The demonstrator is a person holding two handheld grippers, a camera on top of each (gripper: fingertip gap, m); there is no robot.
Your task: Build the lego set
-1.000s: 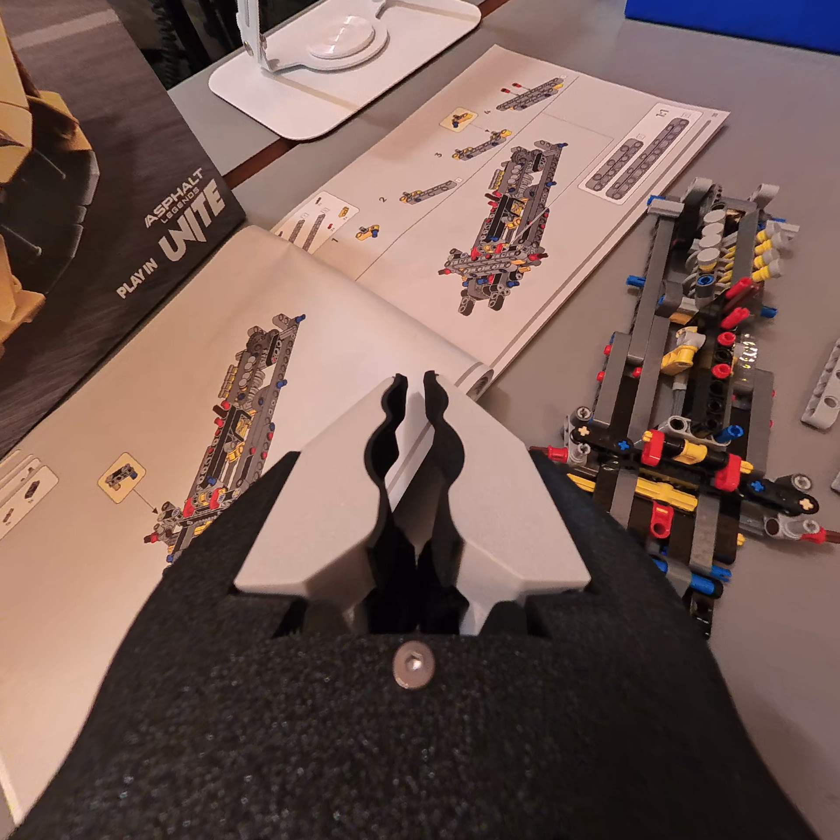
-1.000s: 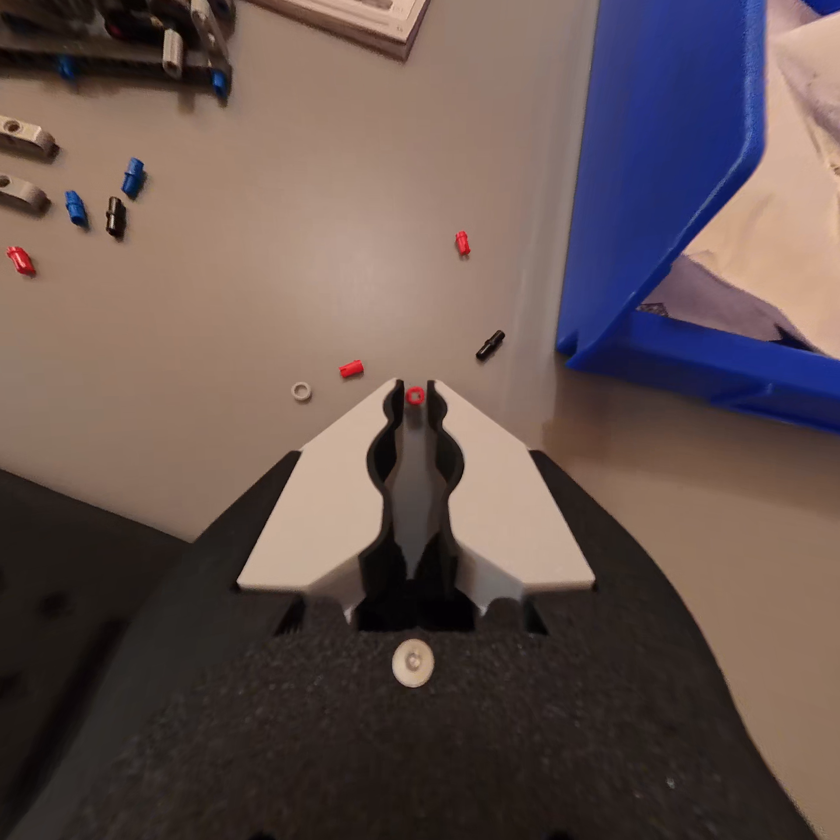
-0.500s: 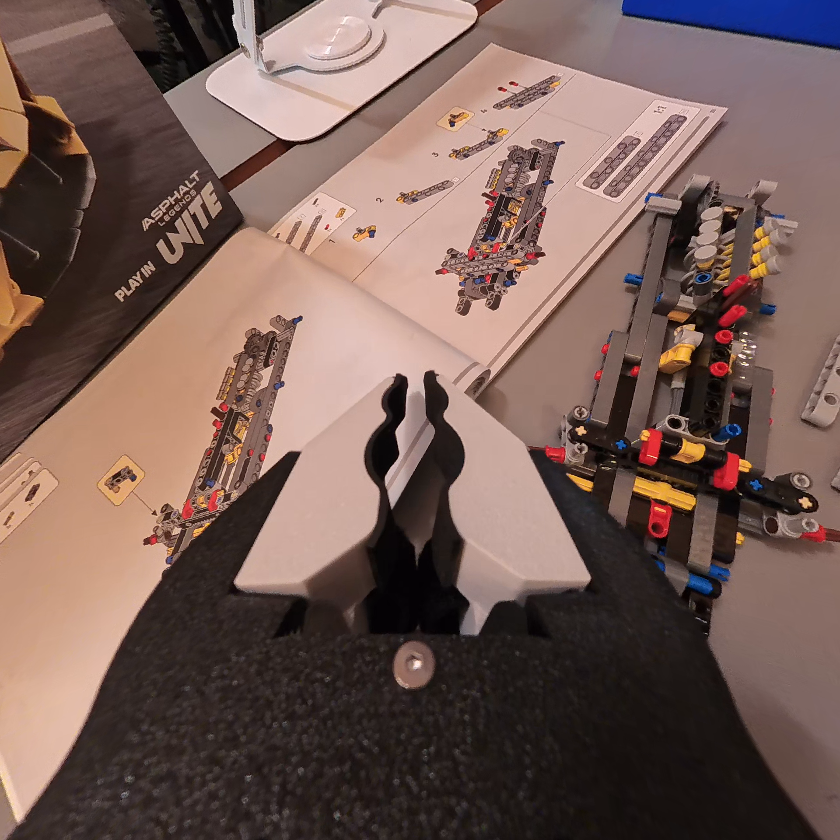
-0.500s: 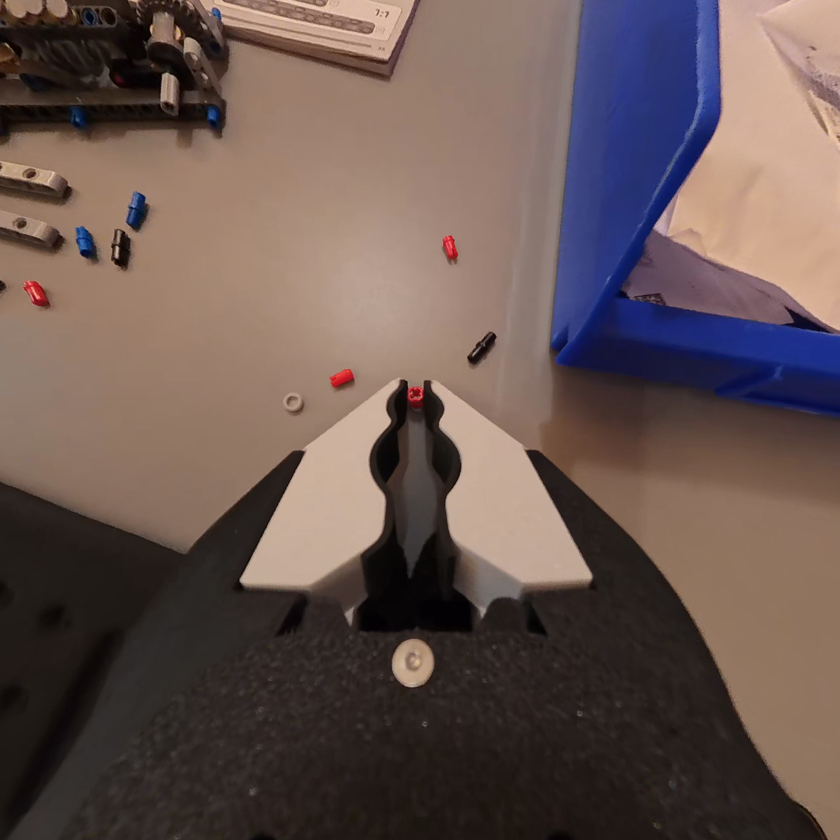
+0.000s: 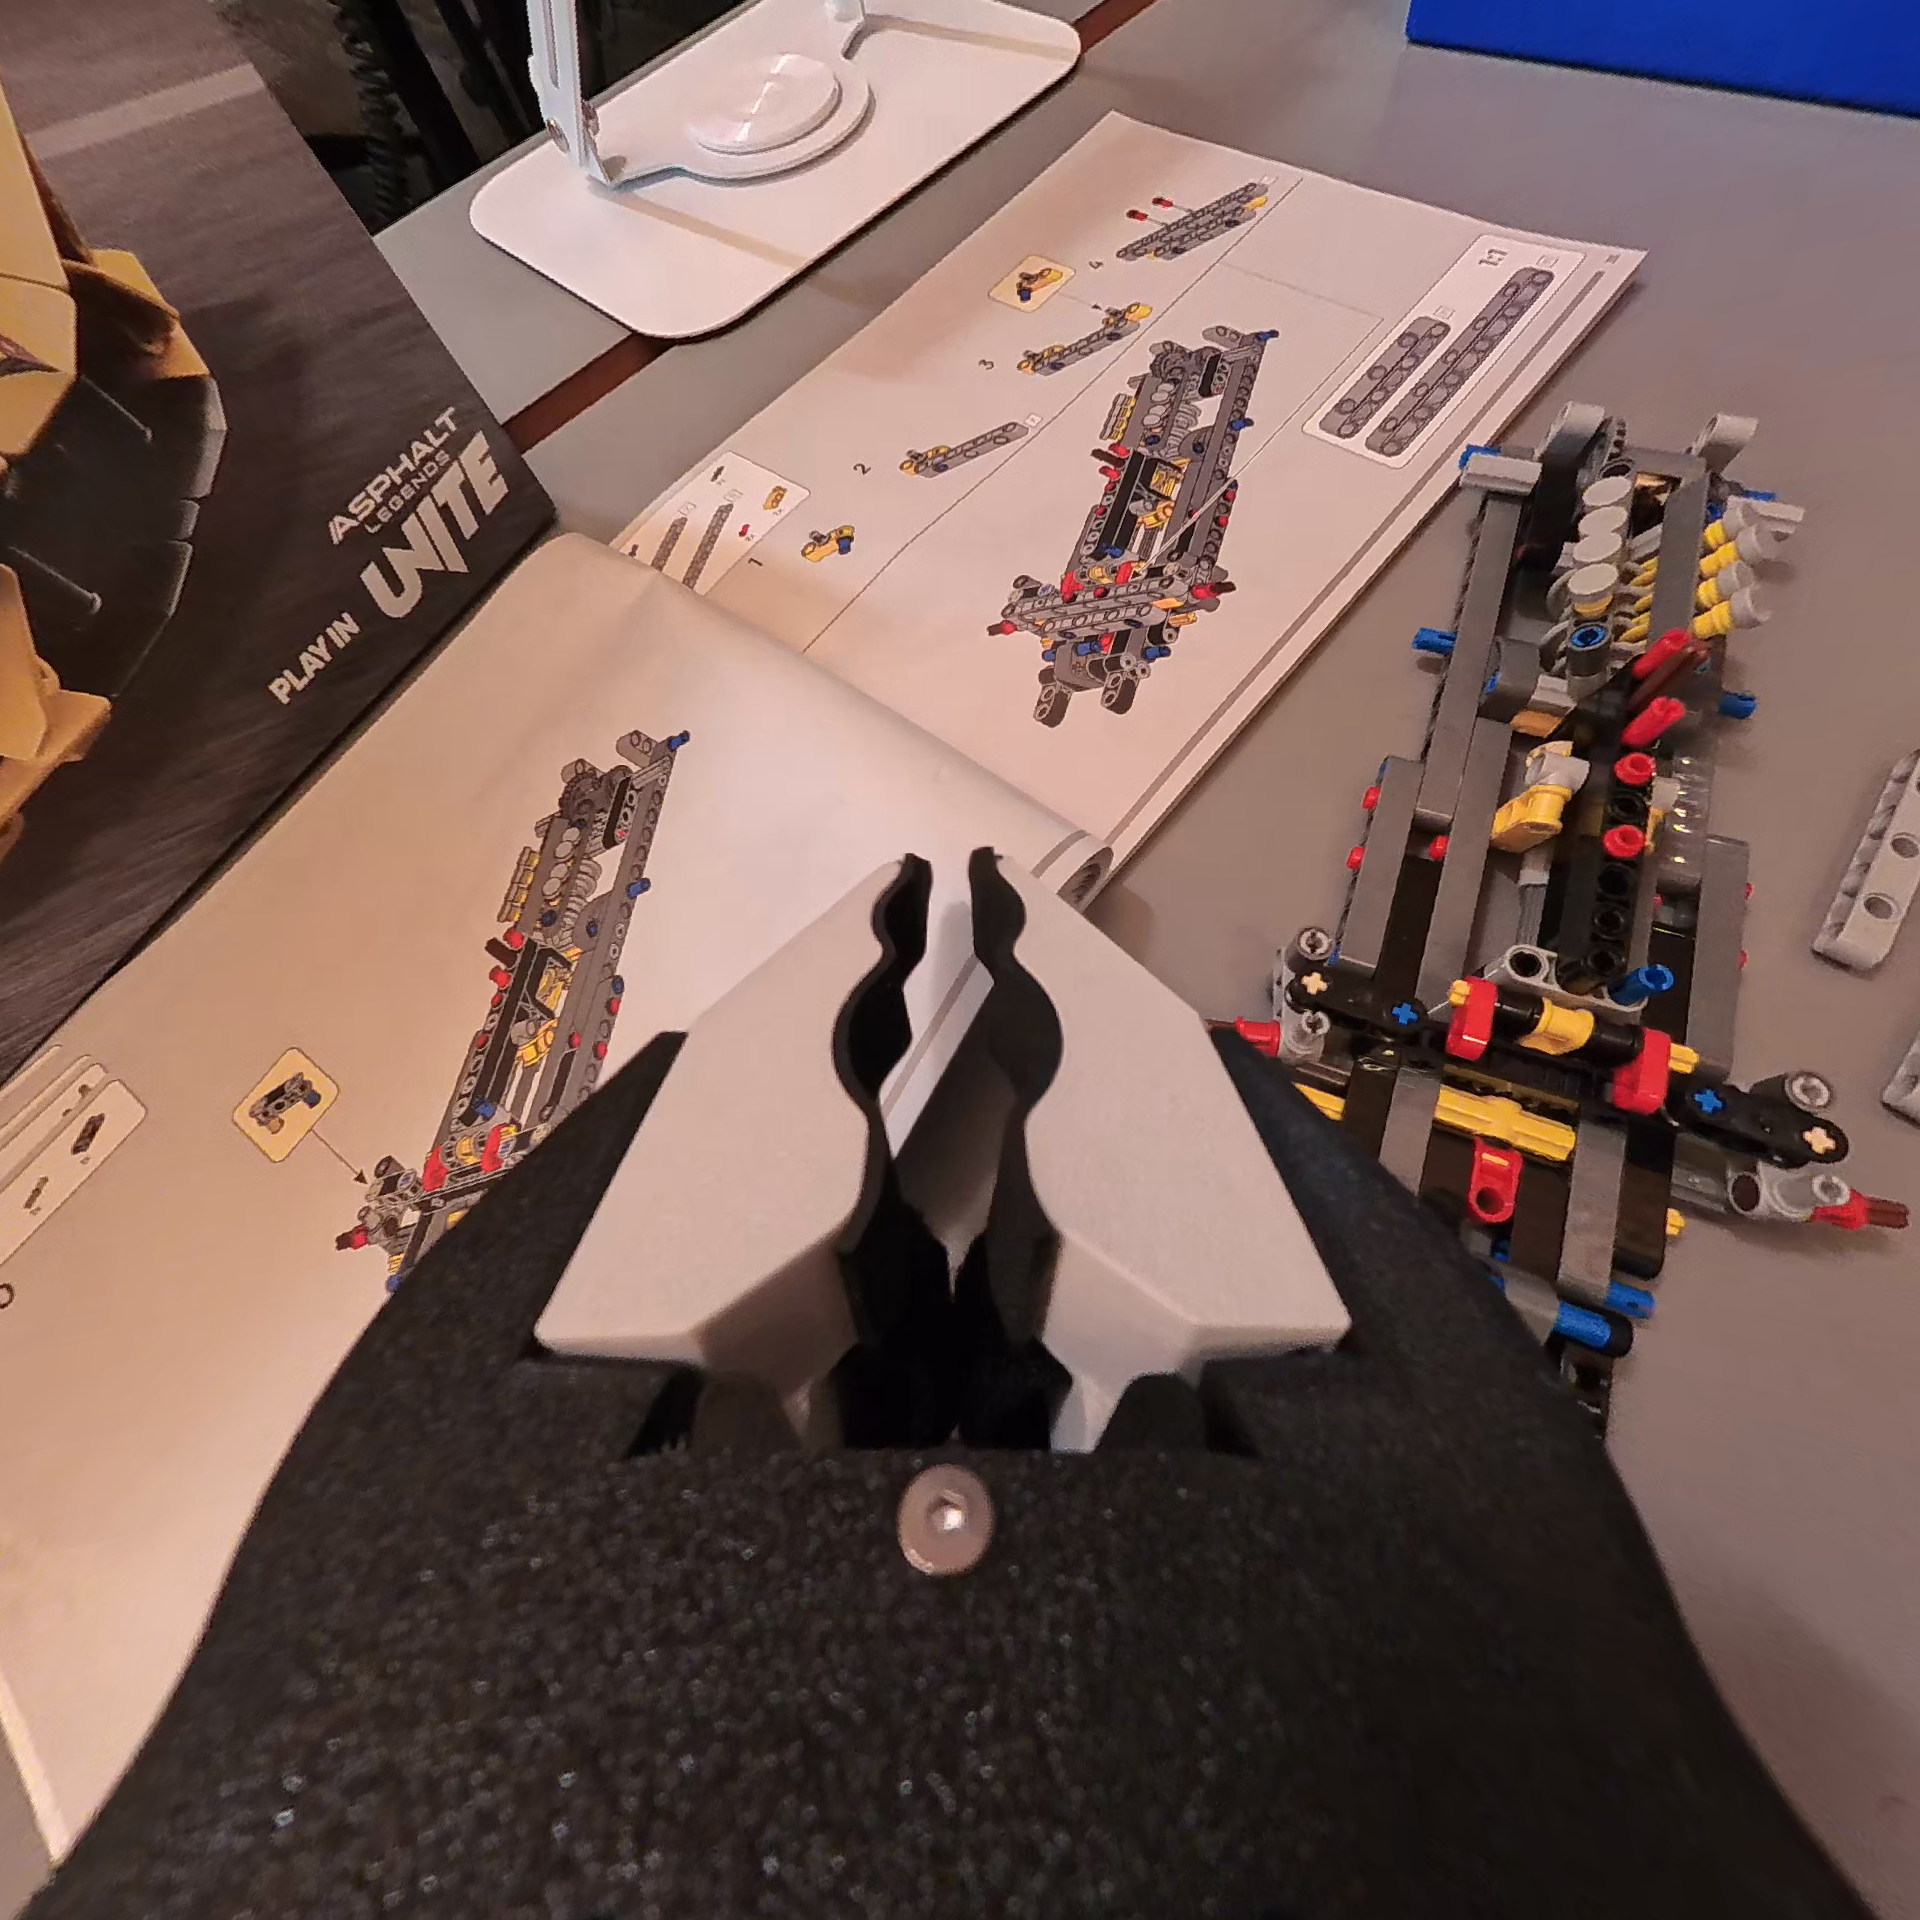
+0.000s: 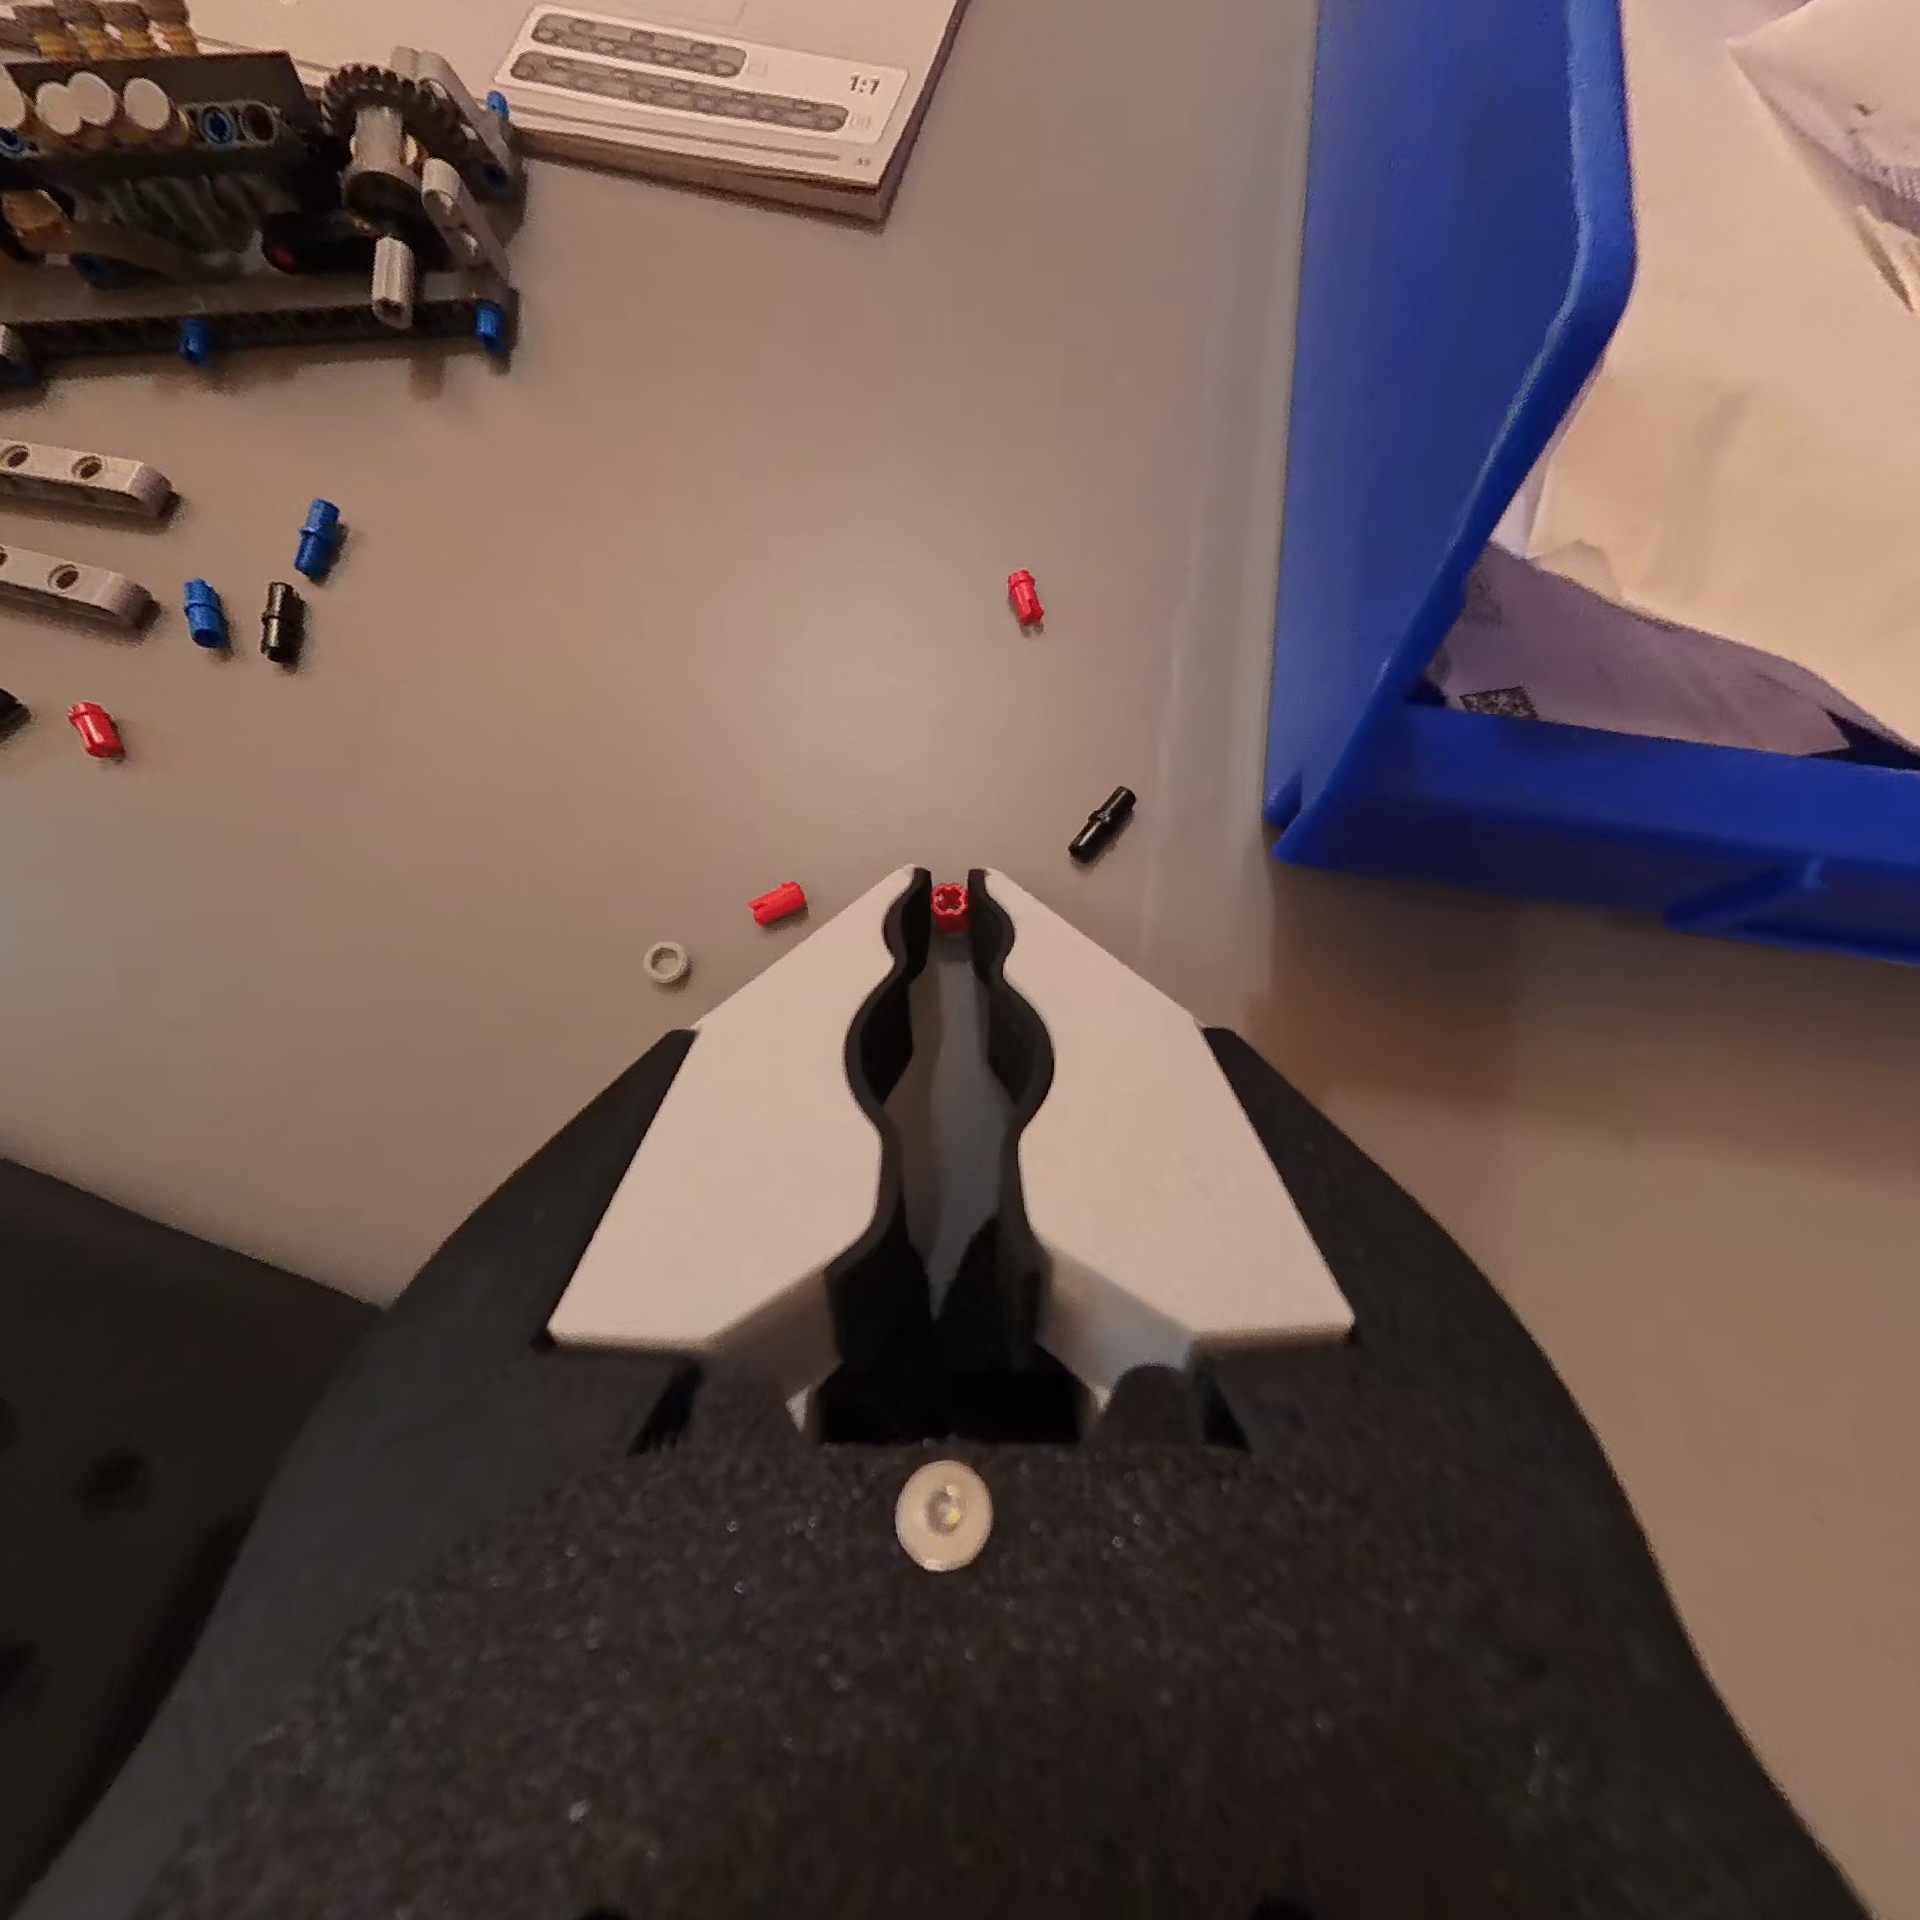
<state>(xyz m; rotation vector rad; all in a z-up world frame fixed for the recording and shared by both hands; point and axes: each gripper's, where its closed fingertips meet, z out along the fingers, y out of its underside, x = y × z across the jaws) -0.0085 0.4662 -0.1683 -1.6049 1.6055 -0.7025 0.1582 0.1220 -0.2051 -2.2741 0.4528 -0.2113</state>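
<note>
My right gripper (image 6: 948,883) is shut on a small red pin (image 6: 948,906), held end-on between its tips just above the grey table. The partly built lego chassis (image 6: 239,208) lies at the far left of the right wrist view. In the left wrist view the chassis (image 5: 1558,935) lies to the right of my left gripper (image 5: 943,868). The left gripper is shut with only a thin slit between its tips and holds nothing. It hovers over the open instruction booklet (image 5: 831,727).
Loose parts lie on the table: a red pin (image 6: 777,902), a grey ring (image 6: 666,962), a black pin (image 6: 1101,823), another red pin (image 6: 1024,597), blue pins (image 6: 318,537) and grey beams (image 6: 94,483). A blue bin (image 6: 1455,416) stands on the right. A white stand base (image 5: 769,156) and the set's box (image 5: 156,468) lie behind the booklet.
The right gripper, still holding the red pin, has shifted so that more of the chassis and booklet shows at the top. The left gripper has barely moved.
</note>
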